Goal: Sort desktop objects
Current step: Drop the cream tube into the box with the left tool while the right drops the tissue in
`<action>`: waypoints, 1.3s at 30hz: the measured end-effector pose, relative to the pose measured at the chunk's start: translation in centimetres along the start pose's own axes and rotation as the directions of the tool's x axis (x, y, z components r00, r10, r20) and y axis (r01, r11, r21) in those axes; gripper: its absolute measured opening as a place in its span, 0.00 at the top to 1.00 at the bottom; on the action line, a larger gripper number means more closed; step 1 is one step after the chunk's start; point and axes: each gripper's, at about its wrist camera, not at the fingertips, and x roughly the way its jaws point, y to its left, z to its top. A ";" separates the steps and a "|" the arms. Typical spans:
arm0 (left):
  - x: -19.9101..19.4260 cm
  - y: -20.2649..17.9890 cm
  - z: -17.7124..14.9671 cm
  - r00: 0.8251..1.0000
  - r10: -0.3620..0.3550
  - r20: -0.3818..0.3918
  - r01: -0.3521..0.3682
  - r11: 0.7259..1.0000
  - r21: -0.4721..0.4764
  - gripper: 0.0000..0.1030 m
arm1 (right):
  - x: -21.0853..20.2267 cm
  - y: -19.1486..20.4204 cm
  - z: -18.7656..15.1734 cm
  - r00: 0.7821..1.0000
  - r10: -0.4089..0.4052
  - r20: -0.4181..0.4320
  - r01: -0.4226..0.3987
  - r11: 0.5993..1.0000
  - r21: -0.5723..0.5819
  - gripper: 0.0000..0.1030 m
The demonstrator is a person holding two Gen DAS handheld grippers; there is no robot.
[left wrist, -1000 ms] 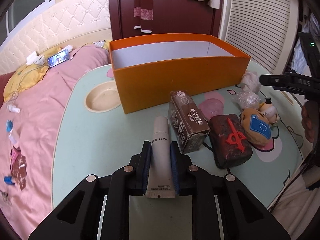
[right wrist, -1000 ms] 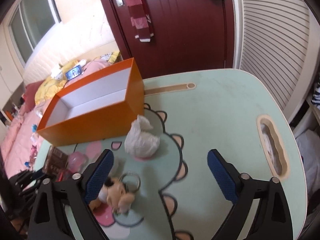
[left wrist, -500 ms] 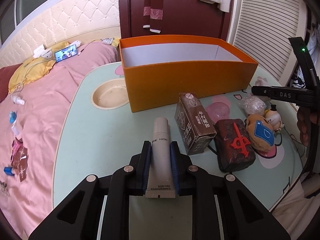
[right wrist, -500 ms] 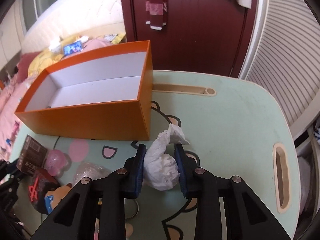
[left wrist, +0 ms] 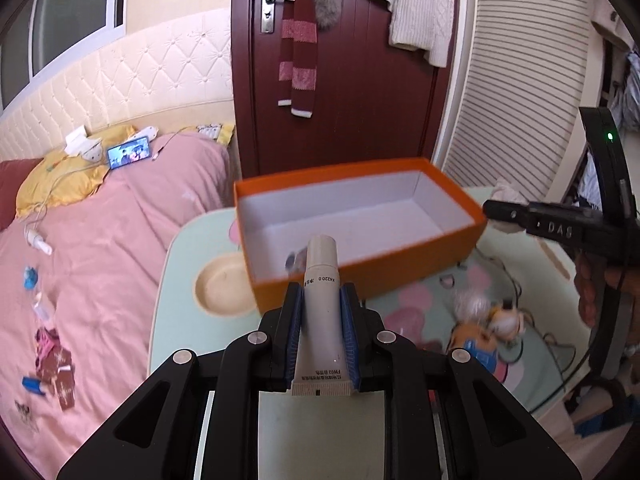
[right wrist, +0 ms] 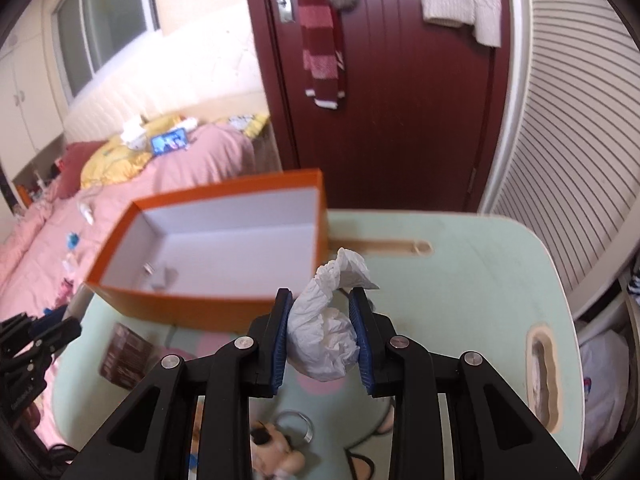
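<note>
Left tongs (left wrist: 320,328) clamped on a white tube (left wrist: 321,312), blue pads (left wrist: 294,334) pressed against both sides. Tube points forward, cap end up and out past the pads, crimped end back toward the camera. Held in the air, off the desk (left wrist: 180,312).

Orange box (left wrist: 400,256) sits just ahead of the left tongs, open top, pale lining. Tube cap overlaps the box's near wall in the left wrist view. A small item lies on the box floor near that wall; too blurred to identify.

Right tongs (right wrist: 320,336) clamped on a crumpled white tissue wad (right wrist: 324,340), squeezed between the pads, one twisted end sticking out forward. Also off the desk. Box is ahead and to the left of the right tongs, its near right corner just beyond the tissue tip.

Below the right tongs: a plush toy (right wrist: 276,456) with a metal ring (right wrist: 298,430) on the desk. Left of them: a brown carton (right wrist: 124,354), blurred.

Right of the left tongs: plush toys (left wrist: 480,336) and a cable on the desk, blurred.
</note>
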 end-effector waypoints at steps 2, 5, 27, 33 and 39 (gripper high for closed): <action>0.5 0.0 1.3 1.000 -0.013 0.009 0.013 1.000 -0.013 0.80 | 0.3 0.9 1.0 1.000 0.016 0.011 -0.016 1.000 -0.014 0.73; 2.0 -0.2 2.7 1.000 -0.015 -0.004 0.015 1.000 -0.025 0.80 | 1.1 2.1 2.2 0.999 0.033 0.016 -0.033 0.999 -0.037 0.73; 9.5 0.3 3.3 0.993 -0.041 -0.113 0.028 0.993 -0.114 0.80 | 6.9 4.8 2.4 0.996 0.037 -0.078 -0.045 0.994 -0.098 0.70; 8.0 -0.4 3.3 0.998 -0.032 -0.053 0.029 0.998 -0.062 0.44 | 6.7 4.8 2.4 0.994 0.079 -0.079 -0.086 0.992 -0.089 0.48; 2.9 0.1 3.4 0.990 0.027 0.141 -0.019 0.998 -0.061 0.18 | 3.7 3.9 3.0 0.991 0.134 0.027 -0.133 0.991 -0.018 0.30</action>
